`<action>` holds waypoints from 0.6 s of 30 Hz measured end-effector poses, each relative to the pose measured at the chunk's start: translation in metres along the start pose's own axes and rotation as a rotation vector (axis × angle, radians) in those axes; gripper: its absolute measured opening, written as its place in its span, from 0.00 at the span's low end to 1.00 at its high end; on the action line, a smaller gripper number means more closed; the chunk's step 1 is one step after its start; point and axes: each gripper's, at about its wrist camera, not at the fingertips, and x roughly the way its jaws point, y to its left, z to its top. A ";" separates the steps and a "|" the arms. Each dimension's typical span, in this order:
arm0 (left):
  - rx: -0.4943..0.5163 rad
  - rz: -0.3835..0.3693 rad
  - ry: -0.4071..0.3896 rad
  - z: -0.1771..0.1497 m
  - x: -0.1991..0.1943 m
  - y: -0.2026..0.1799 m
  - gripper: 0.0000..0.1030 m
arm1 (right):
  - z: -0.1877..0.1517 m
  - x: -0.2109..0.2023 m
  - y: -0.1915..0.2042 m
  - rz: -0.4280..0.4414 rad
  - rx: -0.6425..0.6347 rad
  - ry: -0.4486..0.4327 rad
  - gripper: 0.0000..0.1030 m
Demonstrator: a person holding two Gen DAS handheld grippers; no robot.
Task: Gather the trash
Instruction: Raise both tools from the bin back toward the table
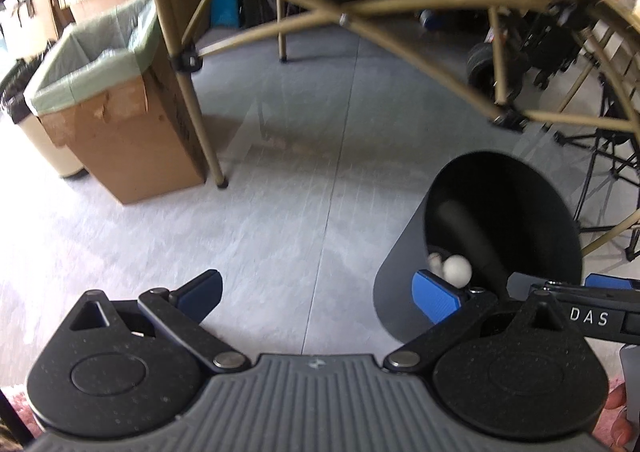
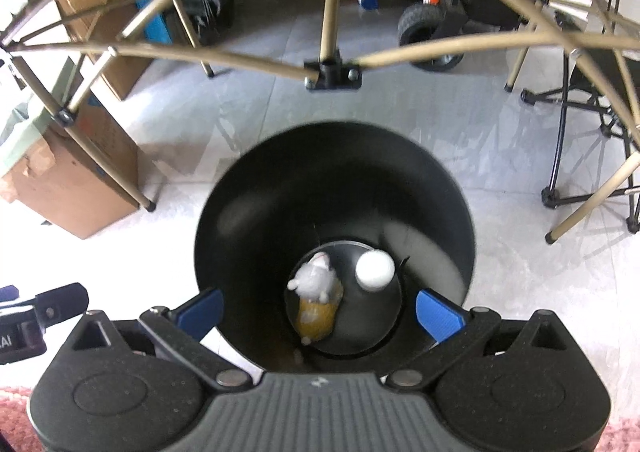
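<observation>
A black round bin [image 2: 240, 212] stands on the grey floor right under my right gripper [image 2: 320, 310], which hangs open above its mouth with nothing between its blue pads. On the bin's bottom lie a crumpled white paper on a yellow wrapper [image 2: 316, 292] and a white ball [image 2: 375, 266]. In the left wrist view the same bin [image 1: 400, 272] is at the lower right, the white ball [image 1: 457, 269] showing inside. My left gripper [image 1: 320, 298] is open over bare floor, left of the bin. The right gripper's body [image 1: 580, 316] pokes in at the right edge.
A cardboard box lined with a green bag [image 1: 120, 120] stands at the left beside a cream bin [image 1: 48, 144]. Tan folding table legs [image 1: 200, 120] cross overhead and in front. A wheeled cart [image 2: 428, 32] and black stands [image 2: 580, 156] sit behind.
</observation>
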 end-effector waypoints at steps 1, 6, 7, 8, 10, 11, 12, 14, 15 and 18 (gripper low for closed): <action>0.002 -0.002 -0.017 0.000 -0.005 -0.001 1.00 | -0.001 -0.007 -0.001 0.001 -0.001 -0.016 1.00; 0.016 -0.007 -0.076 -0.002 -0.027 -0.010 1.00 | -0.006 -0.037 -0.008 0.005 0.004 -0.073 1.00; 0.017 -0.008 -0.085 -0.003 -0.032 -0.012 1.00 | -0.008 -0.043 -0.010 0.007 0.005 -0.086 1.00; 0.019 -0.010 -0.095 -0.003 -0.037 -0.014 1.00 | -0.009 -0.050 -0.013 0.008 0.009 -0.098 1.00; 0.021 -0.018 -0.113 -0.005 -0.048 -0.017 1.00 | -0.012 -0.062 -0.017 0.014 0.018 -0.118 1.00; 0.024 -0.022 -0.122 -0.007 -0.053 -0.019 1.00 | -0.014 -0.067 -0.020 0.017 0.021 -0.127 1.00; 0.028 -0.025 -0.131 -0.008 -0.058 -0.021 1.00 | -0.015 -0.073 -0.022 0.019 0.022 -0.136 1.00; 0.036 -0.029 -0.146 -0.011 -0.067 -0.024 1.00 | -0.018 -0.084 -0.025 0.022 0.023 -0.155 1.00; 0.039 -0.032 -0.154 -0.013 -0.071 -0.026 1.00 | -0.020 -0.090 -0.027 0.024 0.023 -0.166 1.00; 0.044 -0.044 -0.183 -0.016 -0.085 -0.030 1.00 | -0.024 -0.106 -0.030 0.027 0.024 -0.201 1.00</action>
